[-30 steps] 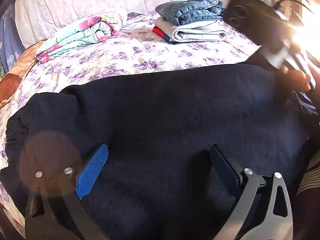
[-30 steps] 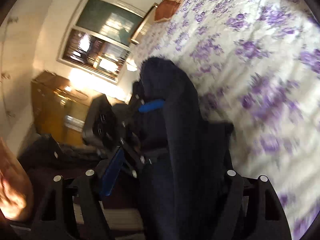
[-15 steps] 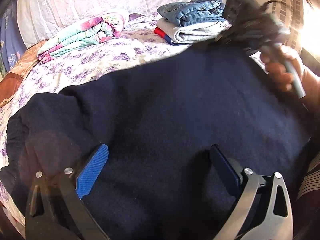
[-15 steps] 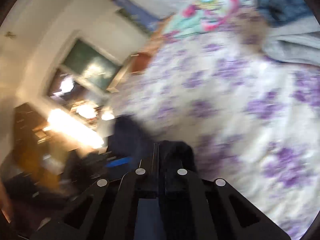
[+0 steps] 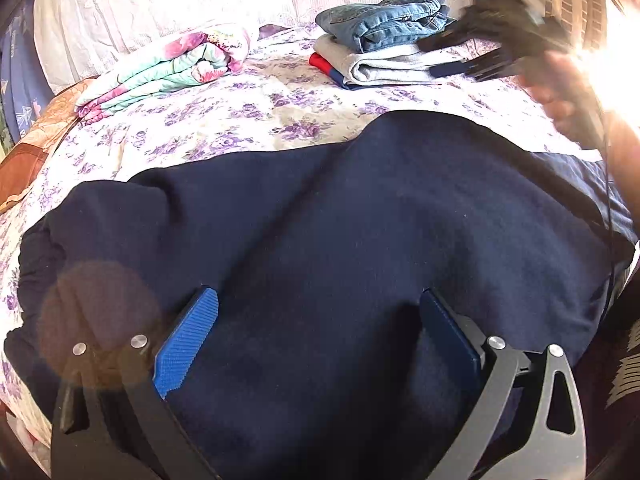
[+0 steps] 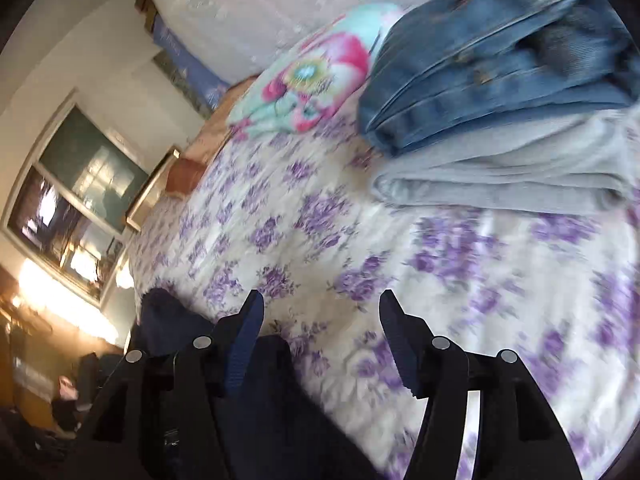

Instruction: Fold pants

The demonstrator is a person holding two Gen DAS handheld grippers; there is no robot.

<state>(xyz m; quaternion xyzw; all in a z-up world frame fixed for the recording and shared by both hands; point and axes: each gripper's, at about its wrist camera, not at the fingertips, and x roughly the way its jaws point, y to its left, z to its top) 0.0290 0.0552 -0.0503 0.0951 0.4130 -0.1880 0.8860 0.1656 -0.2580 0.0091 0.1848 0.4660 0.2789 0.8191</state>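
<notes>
Dark navy pants (image 5: 340, 232) lie folded over on the purple-flowered bedspread (image 5: 240, 112), filling the near part of the left wrist view. My left gripper (image 5: 320, 328) is open, its blue pads resting on the navy cloth. My right gripper (image 6: 320, 320) is open and empty above the bedspread (image 6: 460, 280), with the edge of the pants (image 6: 276, 400) just under its left finger. It also shows in the left wrist view (image 5: 480, 56), blurred, up at the far right beyond the pants.
A stack of folded clothes, blue jeans (image 5: 384, 20) on a grey garment (image 5: 384, 68), sits at the back right of the bed. A rolled floral blanket (image 5: 172, 68) lies at the back left. The jeans (image 6: 492, 52) are close ahead of the right gripper. A window (image 6: 72, 208) is at left.
My right gripper carried the pants' edge over onto the rest, then let go and opened, and rose toward the clothes stack. The left gripper stayed put, open on the pants.
</notes>
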